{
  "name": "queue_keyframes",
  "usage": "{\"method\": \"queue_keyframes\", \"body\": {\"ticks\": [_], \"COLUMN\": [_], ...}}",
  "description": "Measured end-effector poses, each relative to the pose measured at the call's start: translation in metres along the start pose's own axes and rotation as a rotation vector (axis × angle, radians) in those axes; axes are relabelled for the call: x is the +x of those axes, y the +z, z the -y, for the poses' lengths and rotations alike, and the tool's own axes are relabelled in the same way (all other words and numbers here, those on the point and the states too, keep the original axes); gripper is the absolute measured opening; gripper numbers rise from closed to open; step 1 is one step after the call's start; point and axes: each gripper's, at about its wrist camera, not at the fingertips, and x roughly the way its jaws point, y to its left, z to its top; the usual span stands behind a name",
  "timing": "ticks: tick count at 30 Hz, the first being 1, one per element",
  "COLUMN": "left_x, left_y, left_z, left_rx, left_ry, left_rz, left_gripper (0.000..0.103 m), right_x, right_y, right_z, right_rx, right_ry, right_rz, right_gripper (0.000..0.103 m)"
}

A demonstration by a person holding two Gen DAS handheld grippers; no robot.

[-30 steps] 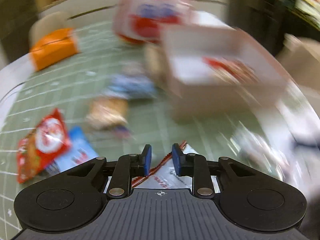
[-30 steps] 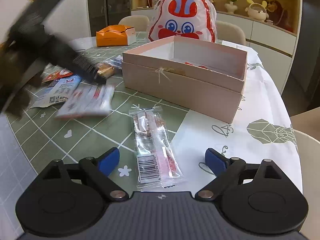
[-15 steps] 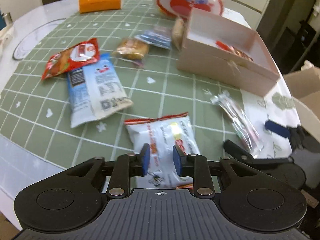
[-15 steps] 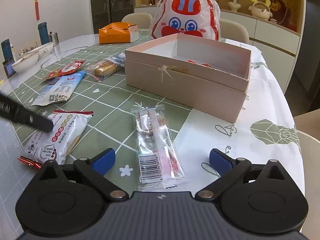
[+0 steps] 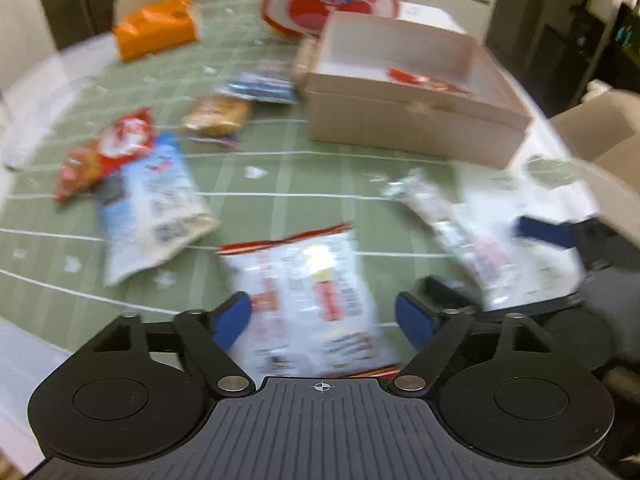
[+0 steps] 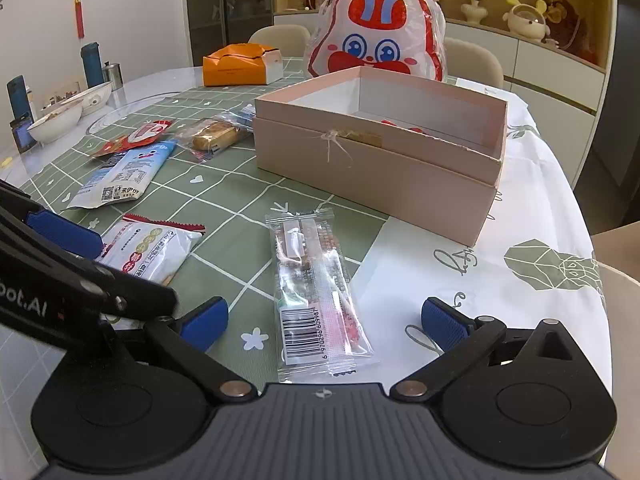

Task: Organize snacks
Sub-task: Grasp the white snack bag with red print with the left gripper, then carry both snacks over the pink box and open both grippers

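Landmark: the pink box (image 6: 380, 160) stands open on the green-checked table (image 6: 224, 192), and I place everything else from it.
My left claw (image 5: 323, 320): jaws spread wide, holding nothing; the white red-edged packet (image 5: 308, 300) lies flat between the 2 blue pads, on the near side of the box and well apart from it.
My right claw (image 6: 323, 322): also wide and empty; the clear wrapped bar (image 6: 316, 292) lies lengthwise between its pads, near the box's front corner.
Other snacks: a blue-and-white pouch (image 6: 120, 176), a red packet (image 6: 136, 138) and a small cake in clear wrap (image 6: 212, 138) lie left of the box; at least 1 red item already sits inside it.
Step in hand: I judge it to be picking up both near packets for the box.
Doing it well: I should lower each claw until the pads straddle the packet's middle, close across the narrow width, and pinch gently, since both wrappers look thin and slippery; then lift clear of the box wall before releasing.
Risk: my 2 claws sit close together, so I should move 1 at a time.
Left view only: blurred, but it shows the box interior from above.
Right view only: sharp, showing the bar's barcode, the left claw's arm over the white packet, and the rabbit bag (image 6: 378, 40) and orange box (image 6: 240, 64) behind the box.
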Motion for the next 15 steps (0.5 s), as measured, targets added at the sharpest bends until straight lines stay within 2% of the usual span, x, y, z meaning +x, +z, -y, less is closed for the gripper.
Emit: {"method": "queue_keyframes", "body": {"ticks": [3, 6, 8, 11, 12, 15], "left_x": [0.005, 0.014, 0.018, 0.019, 0.018, 0.011], "left_y": [-0.002, 0.001, 0.004, 0.006, 0.005, -0.001], "left_z": [-0.012, -0.021, -0.025, -0.026, -0.026, -0.028], "left_rx": [-0.036, -0.088, -0.116, -0.125, -0.121, -0.129], "left_ry": [0.011, -0.018, -0.022, -0.031, -0.039, -0.095], "left_rz": [-0.027, -0.059, -0.052, -0.039, -0.032, -0.024], "left_gripper": [0.084, 0.087, 0.088, 0.086, 0.081, 0.081], "right_x": [0.000, 0.000, 0.000, 0.000, 0.000, 0.000], "right_y": [0.000, 0.000, 0.000, 0.000, 0.000, 0.000], "right_z": [0.000, 0.000, 0.000, 0.000, 0.000, 0.001], "right_rx": [-0.004, -0.003, -0.003, -0.003, -0.003, -0.009], "right_ry": [0.003, 0.003, 0.002, 0.003, 0.004, 0.012], "right_rz": [0.001, 0.001, 0.001, 0.001, 0.001, -0.001], "right_gripper": [0.103, 0.103, 0.103, 0.103, 0.103, 0.103]}}
